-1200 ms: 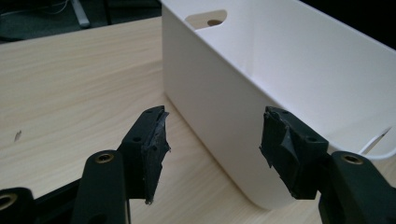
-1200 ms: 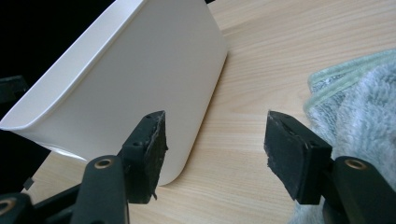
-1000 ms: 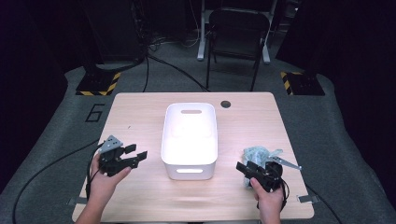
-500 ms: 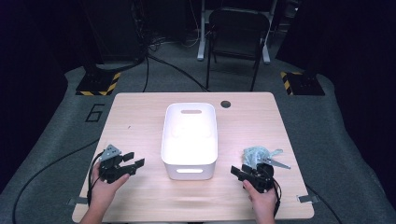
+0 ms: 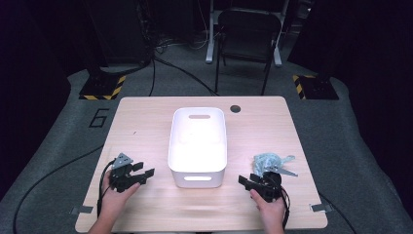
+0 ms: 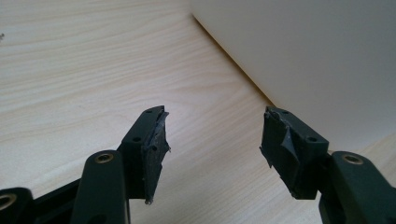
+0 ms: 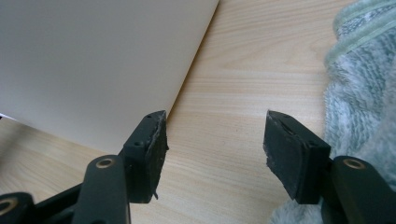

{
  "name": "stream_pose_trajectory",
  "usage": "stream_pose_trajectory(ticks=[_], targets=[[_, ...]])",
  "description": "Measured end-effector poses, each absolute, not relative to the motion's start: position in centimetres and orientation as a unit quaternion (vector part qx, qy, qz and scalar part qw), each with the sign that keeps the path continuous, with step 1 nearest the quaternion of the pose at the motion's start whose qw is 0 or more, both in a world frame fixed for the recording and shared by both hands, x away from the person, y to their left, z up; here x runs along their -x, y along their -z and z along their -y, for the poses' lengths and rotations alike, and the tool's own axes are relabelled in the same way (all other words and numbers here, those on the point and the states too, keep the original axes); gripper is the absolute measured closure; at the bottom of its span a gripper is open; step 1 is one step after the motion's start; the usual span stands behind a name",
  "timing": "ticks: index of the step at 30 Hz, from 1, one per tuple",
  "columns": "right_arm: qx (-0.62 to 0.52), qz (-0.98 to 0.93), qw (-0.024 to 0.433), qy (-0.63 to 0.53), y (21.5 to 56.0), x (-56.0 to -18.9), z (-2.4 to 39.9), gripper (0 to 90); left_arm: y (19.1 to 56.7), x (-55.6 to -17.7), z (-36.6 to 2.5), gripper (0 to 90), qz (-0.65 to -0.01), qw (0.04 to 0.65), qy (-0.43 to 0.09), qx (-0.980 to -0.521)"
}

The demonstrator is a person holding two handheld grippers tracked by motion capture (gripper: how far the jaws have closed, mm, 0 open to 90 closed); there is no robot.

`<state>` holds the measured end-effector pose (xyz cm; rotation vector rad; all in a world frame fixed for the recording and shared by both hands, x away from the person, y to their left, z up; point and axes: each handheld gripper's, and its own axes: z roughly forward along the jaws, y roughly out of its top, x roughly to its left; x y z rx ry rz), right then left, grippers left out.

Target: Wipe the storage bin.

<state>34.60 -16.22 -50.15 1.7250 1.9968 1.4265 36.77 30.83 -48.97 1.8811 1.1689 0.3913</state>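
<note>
Table — bin central; tongs apart, perhaps empty.

Both hand-held grippers black; left hand-held gripper has grey triangular plate, brass screws, worn pads, trailing black cables.

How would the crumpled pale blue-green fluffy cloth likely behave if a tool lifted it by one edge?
The crumpled pale blue-green fluffy cloth lies in soft folds, so it would probably droop rather than hold shape. Its fuzzy pile suggests good grip, unlikely to slip. It looks light and should not roll.
</note>
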Motion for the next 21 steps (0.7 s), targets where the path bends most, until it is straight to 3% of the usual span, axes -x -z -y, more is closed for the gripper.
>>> stream_pose_trajectory(ticks=[21], targets=[[-0.573,-0.666,0.082,-0.471,50.1,-34.6,16.2,39.5,49.6,-36.8,-29.1,39.5,-0.447,0.418,-0.148,-0.777]])
